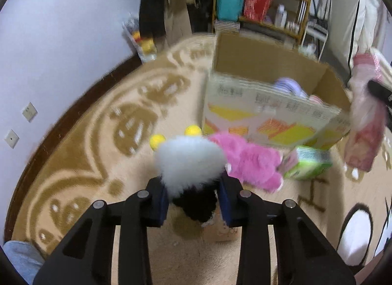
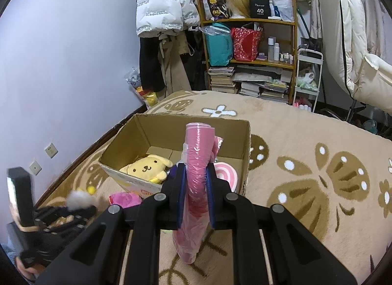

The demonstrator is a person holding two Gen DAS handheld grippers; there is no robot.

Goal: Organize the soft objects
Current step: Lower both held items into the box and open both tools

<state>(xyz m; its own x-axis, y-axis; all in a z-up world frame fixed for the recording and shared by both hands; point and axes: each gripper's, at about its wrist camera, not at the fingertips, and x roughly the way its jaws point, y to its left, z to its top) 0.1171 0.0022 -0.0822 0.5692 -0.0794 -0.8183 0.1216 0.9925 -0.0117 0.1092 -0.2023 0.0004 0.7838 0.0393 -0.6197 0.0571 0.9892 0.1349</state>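
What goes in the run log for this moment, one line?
left tool: gripping white-and-black plush | right tool: shut on pink wrapped roll over cardboard box | yellow plush in box

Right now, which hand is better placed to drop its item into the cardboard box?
Right. The right gripper already grips the pink wrapped roll at the cardboard box. The left gripper holds the black-and-white plush low over the rug, short of the box.
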